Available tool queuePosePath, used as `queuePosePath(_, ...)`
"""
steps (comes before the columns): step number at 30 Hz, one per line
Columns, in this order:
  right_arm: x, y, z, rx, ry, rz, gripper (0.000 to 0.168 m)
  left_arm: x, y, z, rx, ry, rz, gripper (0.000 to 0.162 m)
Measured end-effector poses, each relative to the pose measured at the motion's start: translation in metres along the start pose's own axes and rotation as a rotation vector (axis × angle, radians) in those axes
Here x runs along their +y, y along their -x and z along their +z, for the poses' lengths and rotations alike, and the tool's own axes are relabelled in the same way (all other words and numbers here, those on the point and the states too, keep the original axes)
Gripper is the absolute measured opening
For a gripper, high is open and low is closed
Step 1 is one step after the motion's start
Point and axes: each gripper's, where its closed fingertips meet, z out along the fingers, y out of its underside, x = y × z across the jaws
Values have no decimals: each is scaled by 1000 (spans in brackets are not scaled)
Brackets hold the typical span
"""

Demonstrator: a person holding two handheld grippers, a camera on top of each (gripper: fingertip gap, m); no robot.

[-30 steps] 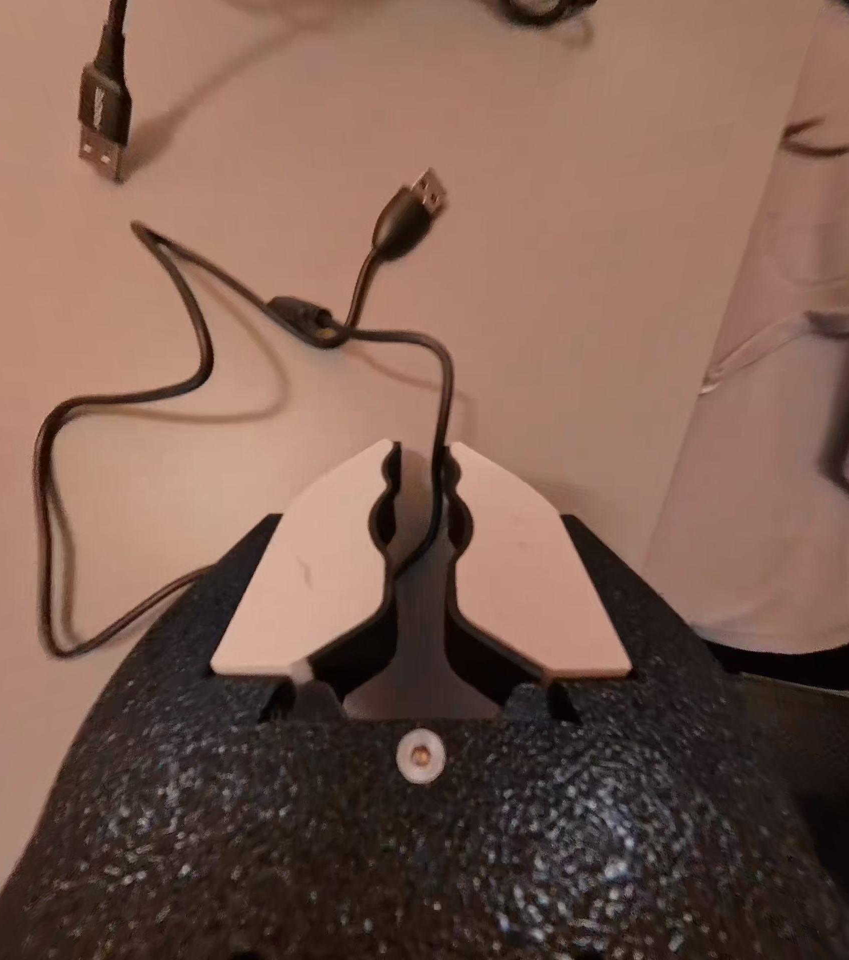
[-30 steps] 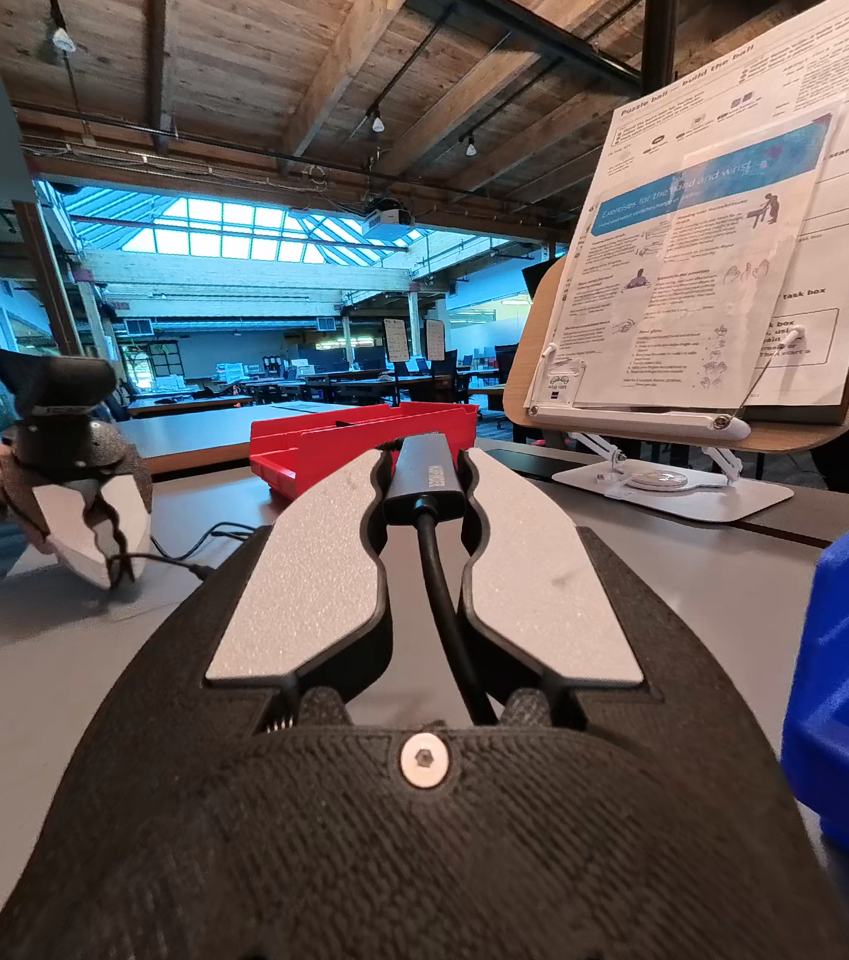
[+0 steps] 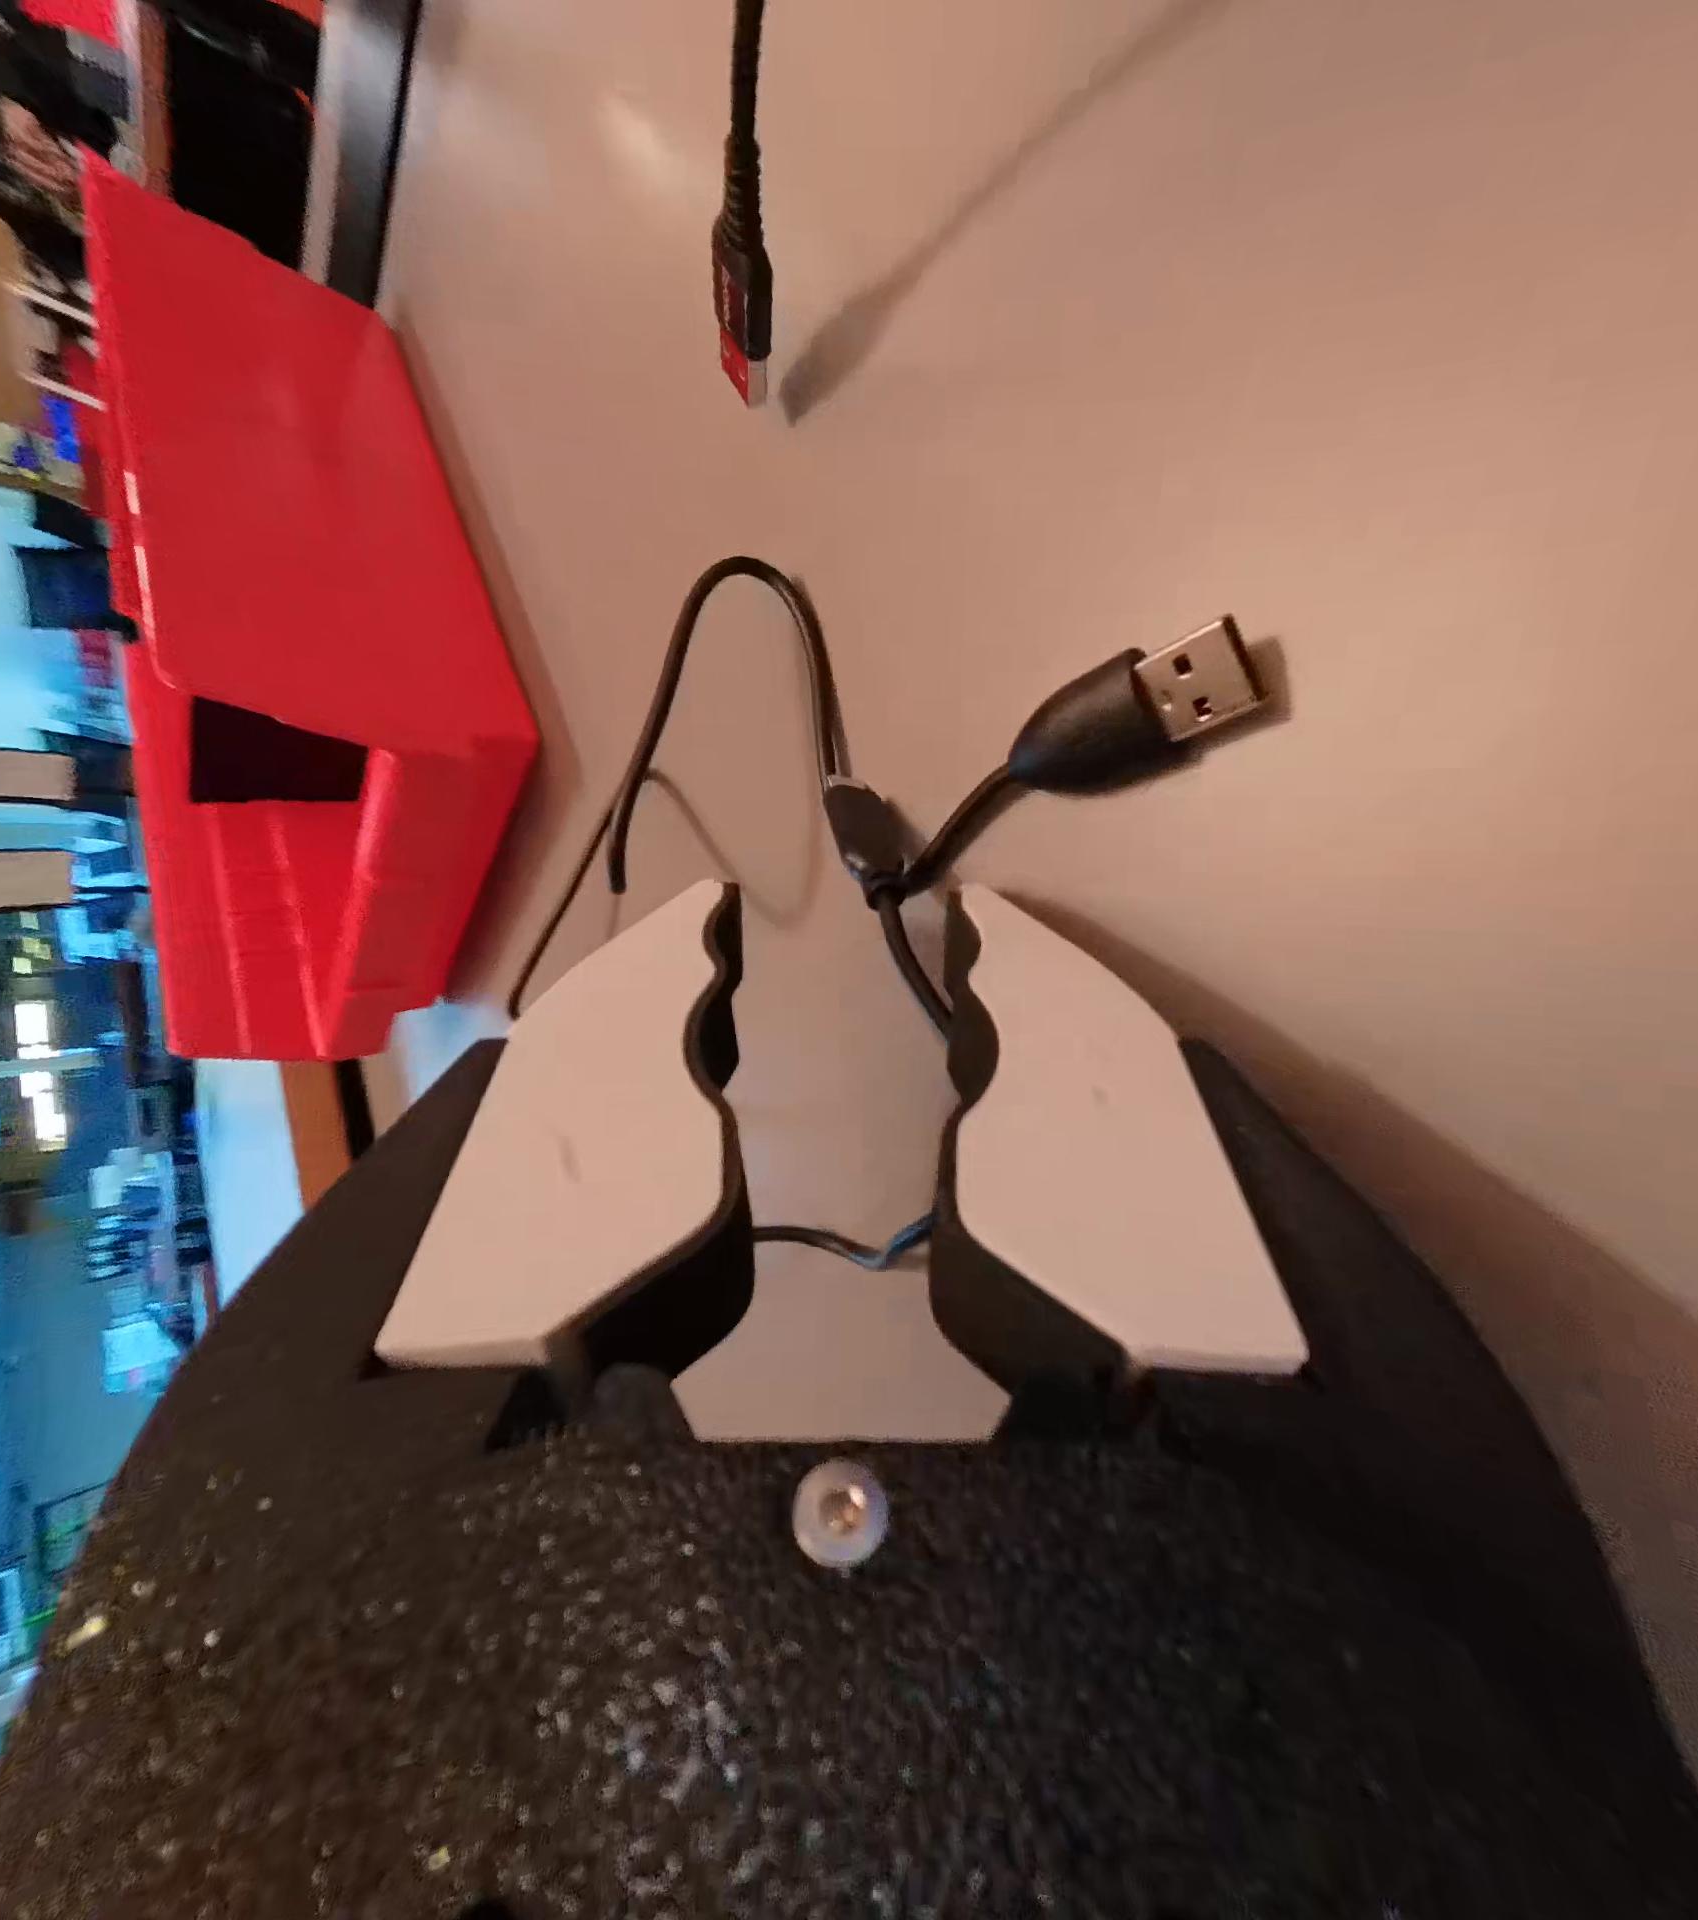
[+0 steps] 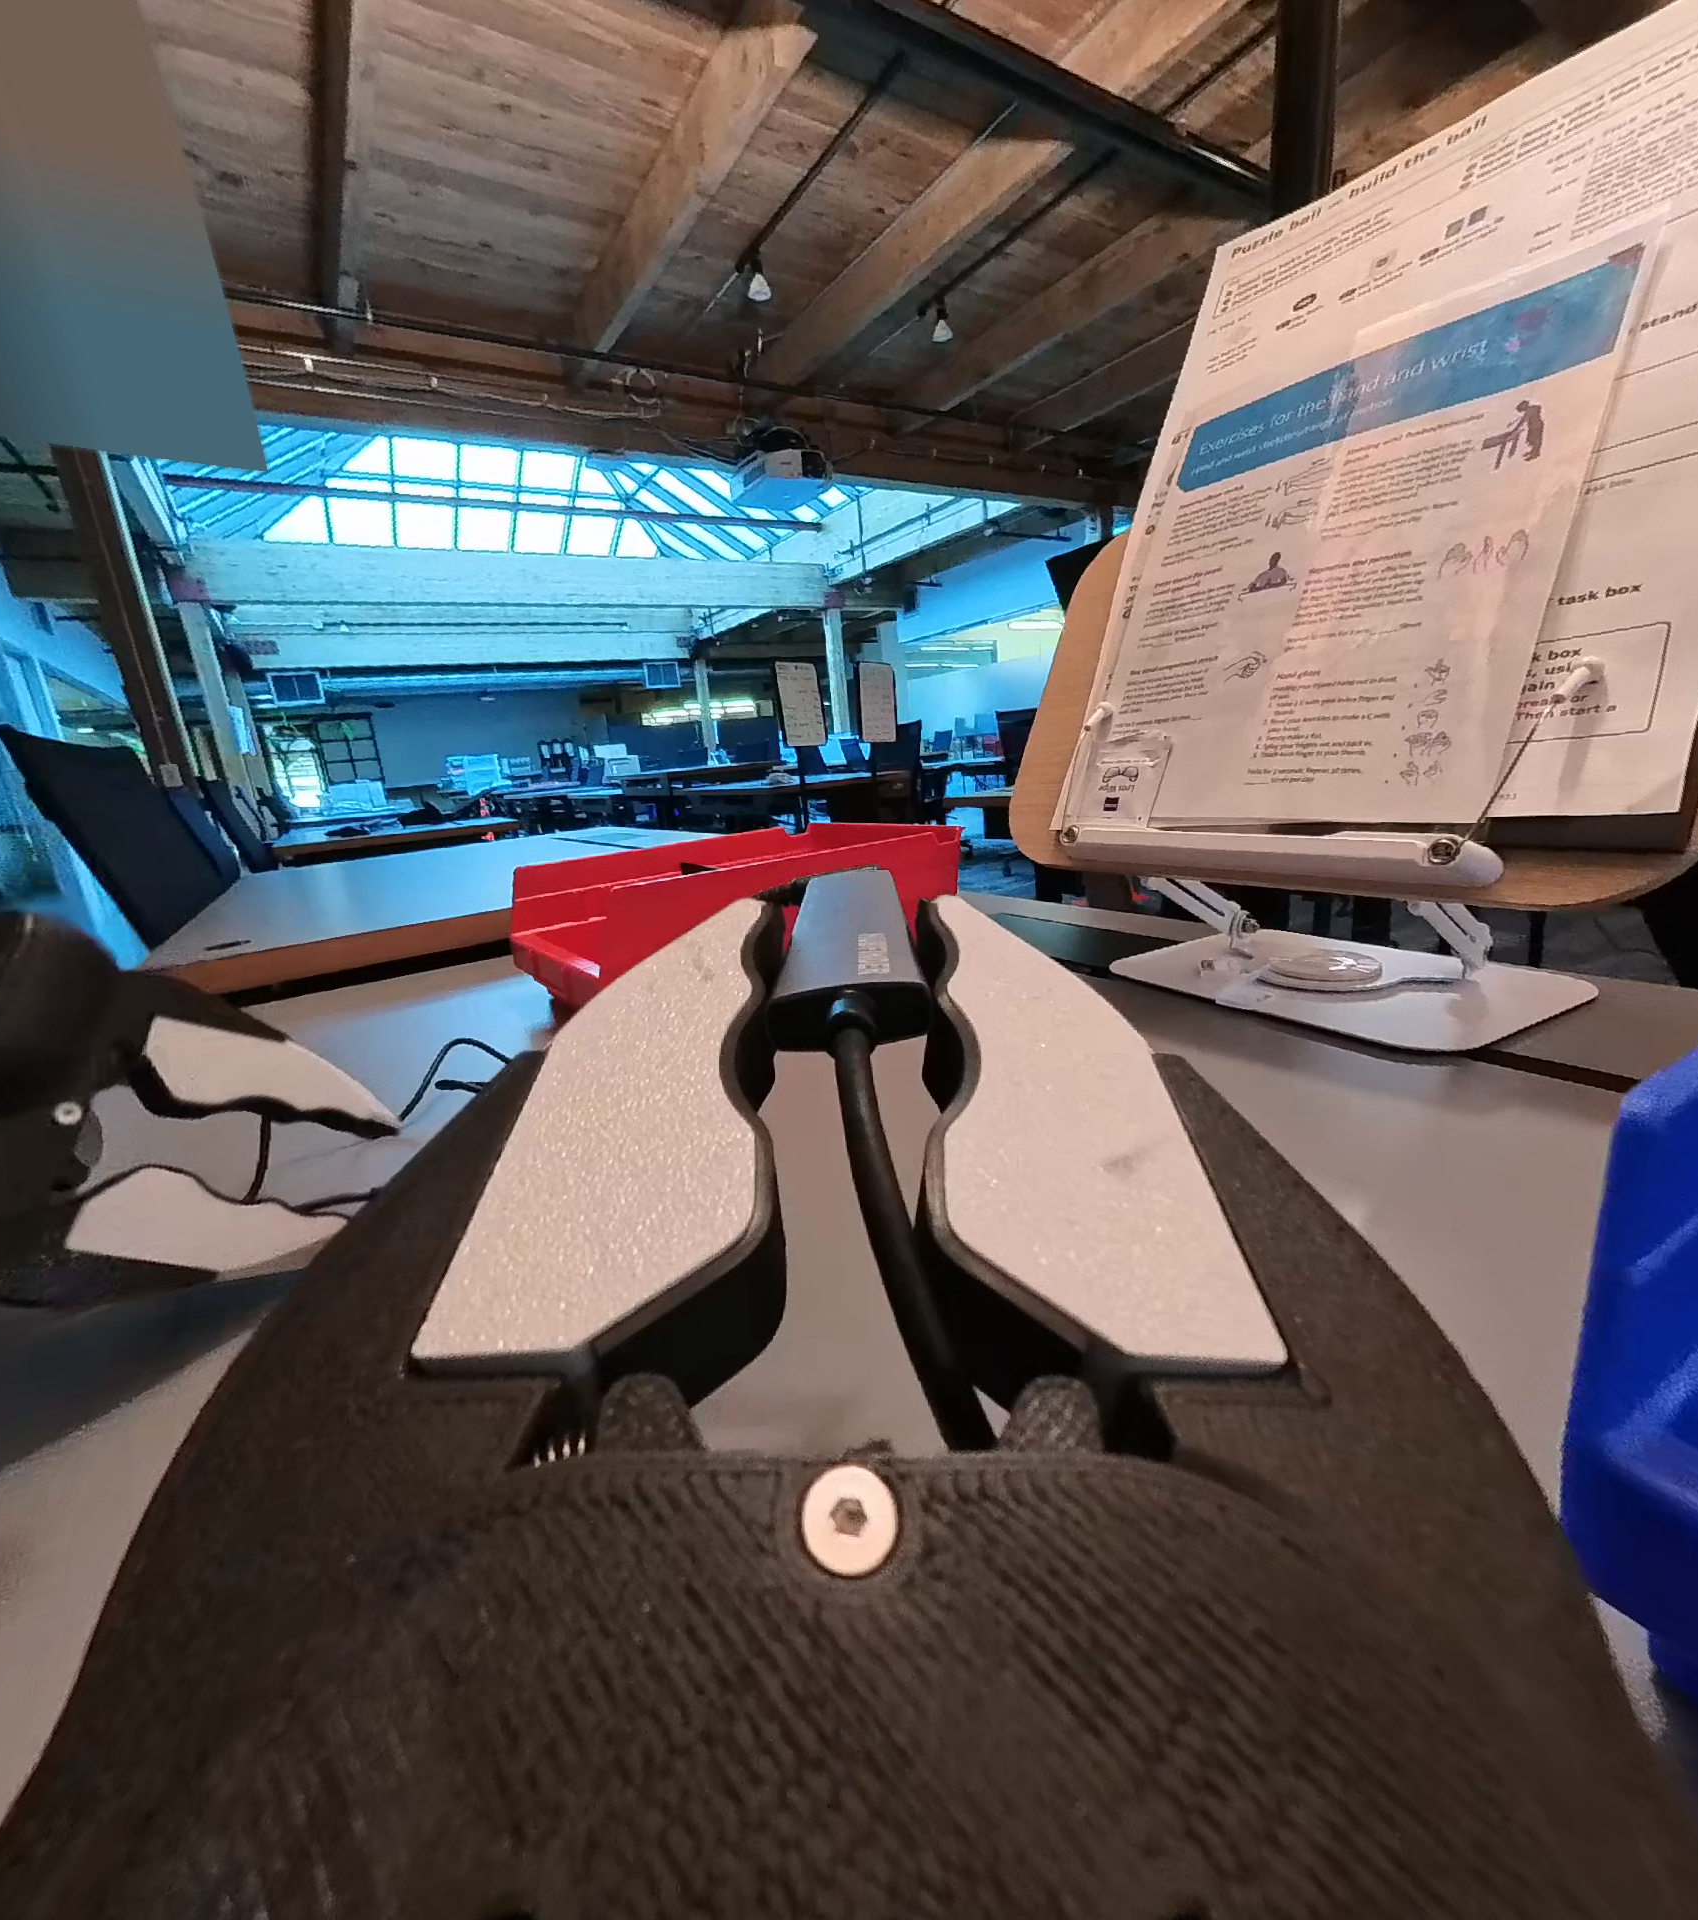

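Holding a black adapter (image 4: 850, 951) pinched in my right gripper (image 4: 845, 935), long axis along the fingers | left gripper (image 3: 840, 904) spread, thin cable (image 3: 912, 961) between its tips | USB plug (image 3: 1151, 707) just beyond, on the worktop (image 3: 1344, 364), pointing right, nearer my left.
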Motion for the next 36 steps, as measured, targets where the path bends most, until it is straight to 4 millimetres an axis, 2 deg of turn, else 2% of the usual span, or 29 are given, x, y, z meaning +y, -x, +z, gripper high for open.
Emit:
queuePosePath(1,0,-1,0,-1,-4,9,25,-1,0,1,-24,-5,18,36)
queuePosePath(8,-4,-8,-4,10,-37,68,25,2,1,14,-57,18,-15,11)
queuePosePath(13,-2,-5,-2,2,-20,44,25,-5,6,17,-102,-88,8,8)
queuePosePath(17,0,0,0,3,1,-6,25,-11,8,10,-9,-185,-64,6)
queuePosePath(19,3,4,3,-4,19,-38,25,-18,9,-1,118,-233,-166,6)
queuePosePath(24,10,15,7,-33,68,-115,25,-57,23,-47,524,-404,-520,6)
queuePosePath(28,11,18,8,-48,75,-130,25,-97,29,-81,783,-533,-668,6)
queuePosePath(32,10,19,7,-67,70,-117,25,-137,15,-95,987,-594,-770,6)
queuePosePath(36,7,18,5,-74,49,-97,25,-167,8,-88,1085,-627,-912,6)
